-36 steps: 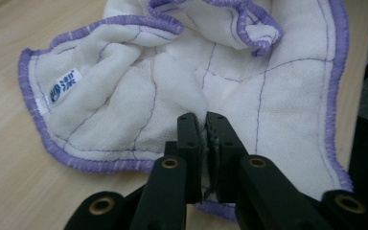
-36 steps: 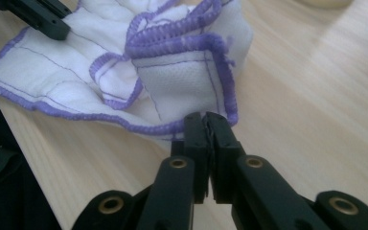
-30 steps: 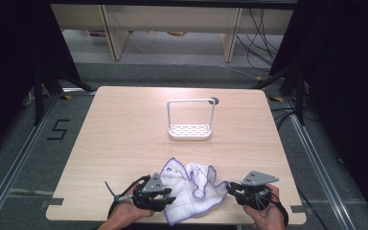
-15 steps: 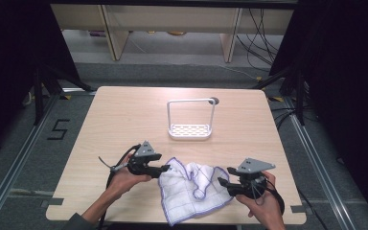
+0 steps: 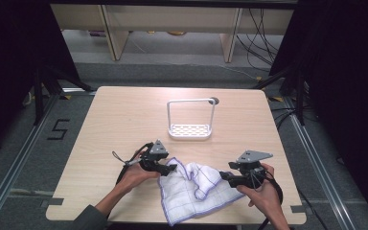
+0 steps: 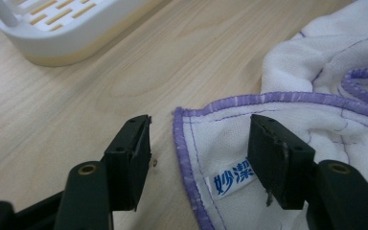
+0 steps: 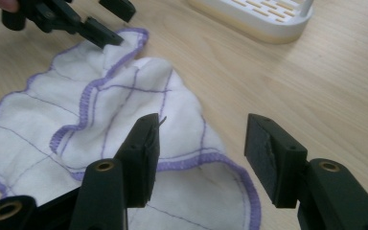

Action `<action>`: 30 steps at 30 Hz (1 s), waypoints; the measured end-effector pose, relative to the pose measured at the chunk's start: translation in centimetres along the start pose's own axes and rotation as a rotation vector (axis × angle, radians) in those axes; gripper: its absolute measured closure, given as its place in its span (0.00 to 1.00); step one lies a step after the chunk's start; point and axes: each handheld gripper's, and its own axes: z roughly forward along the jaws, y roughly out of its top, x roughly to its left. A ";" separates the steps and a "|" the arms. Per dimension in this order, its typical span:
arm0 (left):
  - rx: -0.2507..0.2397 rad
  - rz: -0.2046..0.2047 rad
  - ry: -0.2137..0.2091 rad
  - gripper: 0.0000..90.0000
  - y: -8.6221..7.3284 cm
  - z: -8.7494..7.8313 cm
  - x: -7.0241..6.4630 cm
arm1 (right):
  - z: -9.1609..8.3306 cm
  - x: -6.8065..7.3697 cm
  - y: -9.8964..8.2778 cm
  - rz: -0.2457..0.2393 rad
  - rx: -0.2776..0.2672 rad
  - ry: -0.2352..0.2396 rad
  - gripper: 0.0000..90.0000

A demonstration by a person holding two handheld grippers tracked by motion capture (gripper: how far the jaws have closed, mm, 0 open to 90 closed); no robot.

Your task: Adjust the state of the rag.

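Note:
A white cloth (image 5: pixel 191 191) with purple stitching lies rumpled near the table's front edge. My left gripper (image 5: pixel 174 167) is at its far left corner; its jaws have just been opening. In the left gripper view the gripper (image 6: pixel 199 143) stands open, and the corner of the cloth (image 6: pixel 316 96), with its blue-lettered label, lies flat between the jaws, untouched. My right gripper (image 5: pixel 222 176) is at the cloth's right edge; its jaws have also just been opening. Seen from the right gripper view, that gripper (image 7: pixel 201 139) is open above the hem of the cloth (image 7: pixel 124 96), and the left gripper (image 7: pixel 117 24) is at the far corner.
A white slotted rack (image 5: pixel 190 130) with a tall wire handle stands at the middle of the wooden table (image 5: pixel 124 120), beyond the cloth. It appears as a rack (image 6: pixel 62 28) at top left of the left gripper view and as a rack (image 7: pixel 263 19) at the top of the right gripper view.
My left hand has moved away from the front edge to the cloth's far left corner. Both grippers' jaws have opened wider. The cloth now lies more spread out.

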 end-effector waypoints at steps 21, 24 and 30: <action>-0.011 0.074 -0.037 0.94 0.0 -0.4 -0.8 | 5.4 7.6 -0.2 -0.128 0.134 0.133 0.51; -0.030 0.072 -0.031 0.94 0.0 -1.1 -0.6 | 6.1 7.2 -0.5 -0.192 0.171 0.109 0.74; -0.097 0.039 -0.003 0.94 -0.1 -3.2 -0.4 | 3.7 4.9 1.0 -0.194 0.078 0.074 0.96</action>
